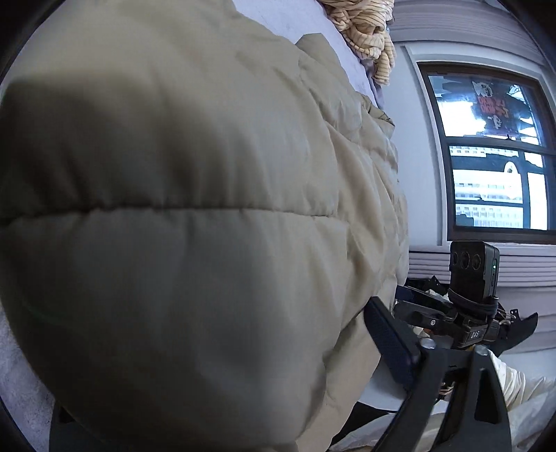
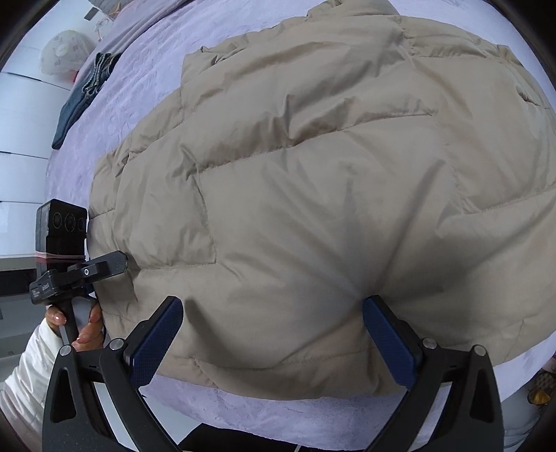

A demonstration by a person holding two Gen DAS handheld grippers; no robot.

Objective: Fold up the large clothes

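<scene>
A large beige puffer jacket (image 2: 312,174) lies on a lilac bed (image 2: 139,87). My right gripper (image 2: 272,309) is open, its blue pads (image 2: 158,344) on either side of a bulge at the jacket's near edge. In the left wrist view the jacket (image 1: 191,208) fills most of the frame, very close. Only the right blue pad (image 1: 392,340) of my left gripper shows; the other finger is hidden behind the fabric, which sits between the fingers. The left gripper also shows in the right wrist view (image 2: 114,264), at the jacket's left edge. The right gripper's body shows in the left wrist view (image 1: 469,313).
A yellow striped garment (image 1: 368,31) lies at the far end of the bed. Dark folded clothes (image 2: 83,94) and a pale round object (image 2: 62,52) sit at the bed's far left. A window (image 1: 497,156) is on the wall to the right.
</scene>
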